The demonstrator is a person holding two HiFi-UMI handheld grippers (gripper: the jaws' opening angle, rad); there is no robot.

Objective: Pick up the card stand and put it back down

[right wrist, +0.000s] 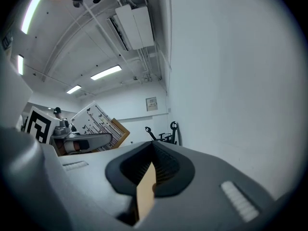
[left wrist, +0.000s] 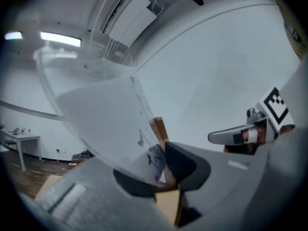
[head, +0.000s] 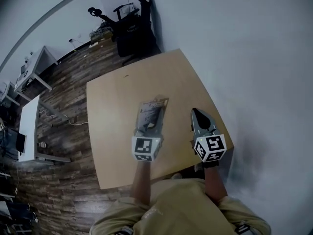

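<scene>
My left hand-held gripper (head: 148, 129) clamps the card stand (head: 152, 111), apparently lifted clear of the bench (head: 112, 106); setting it down remains, while my right hand-held gripper (head: 196, 112) waits closed and empty.

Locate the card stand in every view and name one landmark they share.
Head view: card stand at centre, over the wooden table.
Left gripper view: fills centre-left, its base pinched in the left tongs.
Right gripper view: left of middle, tilted.
Shared landmark: the table, tan in every view.
</scene>
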